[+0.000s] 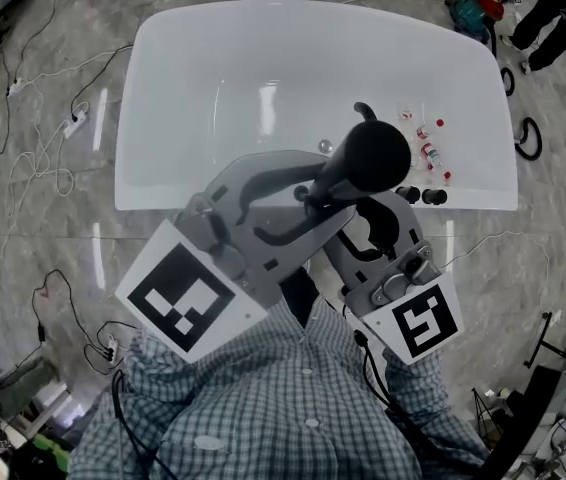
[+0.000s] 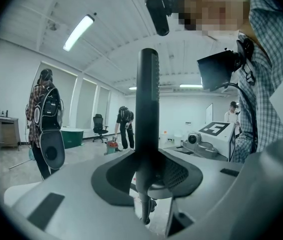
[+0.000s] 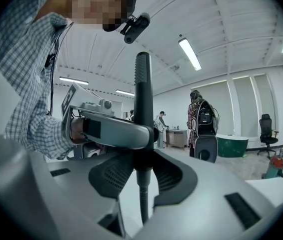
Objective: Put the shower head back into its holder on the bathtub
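Left gripper (image 2: 146, 178) and right gripper (image 3: 141, 170) are pictured closed from opposite sides on the black shower head (image 1: 373, 156). Its slim handle is pinched upright between each pair of ribbed pads, the jaws are kept fairly wide by its thickness, and nothing else is held. The white bathtub (image 1: 163, 88), the largest thing in the head view, is spread across twelve o'clock. The shower head is carried above the near rim, at about five o'clock of the basin, and is not yet seated. The hose (image 3: 142, 204) is seen hanging below the pads. A dark hooked fitting (image 1: 364, 113) is glimpsed at twelve o'clock of the shower head; whether it is the holder cannot be told, since that part of the rim is masked by the head itself. Two black knobs (image 1: 420, 196) are set on the rim at four o'clock of the shower head, and a few small red-and-white bottles (image 1: 429, 151) are stood at three o'clock. Trouble is judged likeliest from that blocked sightline: the holder could be missed and the handle knocked askew in the pads. The bottles could also be swept over by the right gripper, or the hose snagged and the handle twisted if the two grips are not lowered together.
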A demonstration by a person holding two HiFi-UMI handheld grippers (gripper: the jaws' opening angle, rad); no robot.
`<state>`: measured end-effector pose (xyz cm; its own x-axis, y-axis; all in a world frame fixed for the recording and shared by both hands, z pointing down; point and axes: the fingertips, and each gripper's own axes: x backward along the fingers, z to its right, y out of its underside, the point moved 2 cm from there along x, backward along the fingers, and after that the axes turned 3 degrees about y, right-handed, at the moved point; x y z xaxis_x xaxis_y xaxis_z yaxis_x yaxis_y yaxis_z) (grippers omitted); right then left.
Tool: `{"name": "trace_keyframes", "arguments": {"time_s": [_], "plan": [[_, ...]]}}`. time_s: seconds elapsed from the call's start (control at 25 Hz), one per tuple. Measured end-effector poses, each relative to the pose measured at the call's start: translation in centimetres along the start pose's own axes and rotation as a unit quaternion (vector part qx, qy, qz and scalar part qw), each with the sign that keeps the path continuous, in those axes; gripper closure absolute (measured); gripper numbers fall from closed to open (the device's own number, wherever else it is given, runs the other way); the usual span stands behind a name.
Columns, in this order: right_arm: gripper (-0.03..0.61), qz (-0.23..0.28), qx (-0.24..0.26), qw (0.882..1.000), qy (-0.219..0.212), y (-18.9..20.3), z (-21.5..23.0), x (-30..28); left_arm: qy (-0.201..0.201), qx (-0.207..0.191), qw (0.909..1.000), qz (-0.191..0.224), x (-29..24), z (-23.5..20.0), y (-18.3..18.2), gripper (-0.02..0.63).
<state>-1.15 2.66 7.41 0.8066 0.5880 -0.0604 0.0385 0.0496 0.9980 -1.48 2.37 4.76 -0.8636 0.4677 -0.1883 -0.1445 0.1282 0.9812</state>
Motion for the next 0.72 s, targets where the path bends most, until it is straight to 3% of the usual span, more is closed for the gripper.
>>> {"name": "trace_keyframes", "arguments": {"time_s": [0.72], "plan": [[0.459, -0.05, 0.001, 0.999, -0.02, 6.4, 0.8, -1.0, -0.012, 0.048, 0.9985, -0.025, -1.2, -1.2, 6.4, 0.472]]}}
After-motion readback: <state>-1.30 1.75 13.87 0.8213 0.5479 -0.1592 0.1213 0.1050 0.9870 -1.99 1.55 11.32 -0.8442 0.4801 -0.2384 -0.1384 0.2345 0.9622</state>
